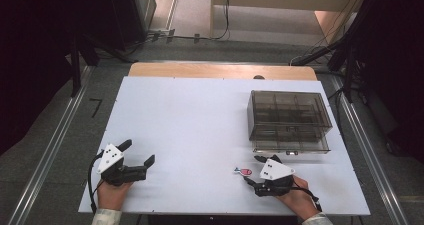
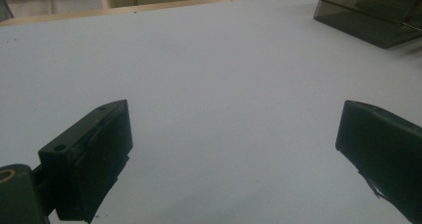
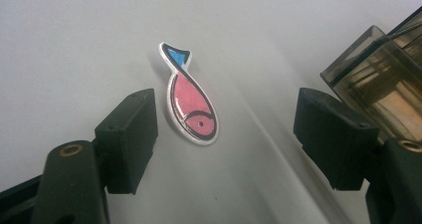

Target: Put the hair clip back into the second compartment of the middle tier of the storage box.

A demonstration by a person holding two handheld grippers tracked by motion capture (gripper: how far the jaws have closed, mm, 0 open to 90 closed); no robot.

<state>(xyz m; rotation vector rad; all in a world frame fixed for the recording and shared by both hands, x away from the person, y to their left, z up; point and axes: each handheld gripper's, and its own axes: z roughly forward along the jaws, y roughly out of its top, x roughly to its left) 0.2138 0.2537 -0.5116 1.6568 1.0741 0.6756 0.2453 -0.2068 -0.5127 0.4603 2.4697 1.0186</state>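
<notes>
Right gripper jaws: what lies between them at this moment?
A flat pink fish-shaped piece with a blue tail lies on the white table, untouched, nearer one jaw, in the right gripper view.

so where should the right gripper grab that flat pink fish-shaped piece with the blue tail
Probably across the wide pink body of the flat pink fish-shaped piece with the blue tail, not the narrow tail. It lies flat on the white table, so come straight down from above, one jaw on each long edge. The right gripper is open, and the fish sits nearer its left jaw, so centring first may help.
</notes>
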